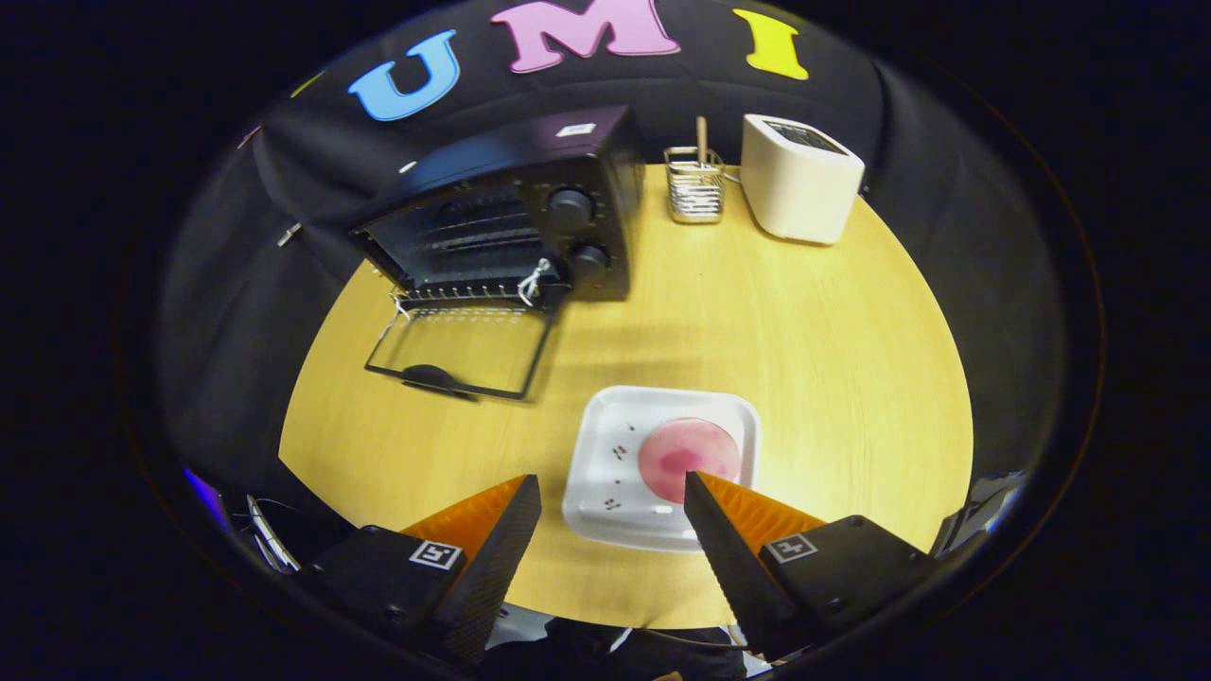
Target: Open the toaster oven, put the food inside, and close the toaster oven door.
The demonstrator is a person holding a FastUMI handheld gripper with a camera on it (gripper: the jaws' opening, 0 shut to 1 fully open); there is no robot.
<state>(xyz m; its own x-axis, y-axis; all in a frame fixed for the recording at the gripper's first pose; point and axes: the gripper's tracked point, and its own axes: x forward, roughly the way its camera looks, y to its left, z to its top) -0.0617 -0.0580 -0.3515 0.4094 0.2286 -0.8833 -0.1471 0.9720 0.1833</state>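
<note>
Toaster oven (530, 222) door (461, 348) lay flat, handle toward gripper (612, 487); fingers apart, empty, above food (689, 459) on tray (605, 445).

Table (833, 378): oven (530, 208), plate (605, 445), toaster (799, 180), rack (695, 184).

Bare yellow wooden tabletop (757, 312) lies open between the white square plate (605, 445) and the black toaster oven (530, 208), whose glass door (459, 350) lies flat, mouth unblocked. The gripper (612, 487) hangs with fingers spread apart.
</note>
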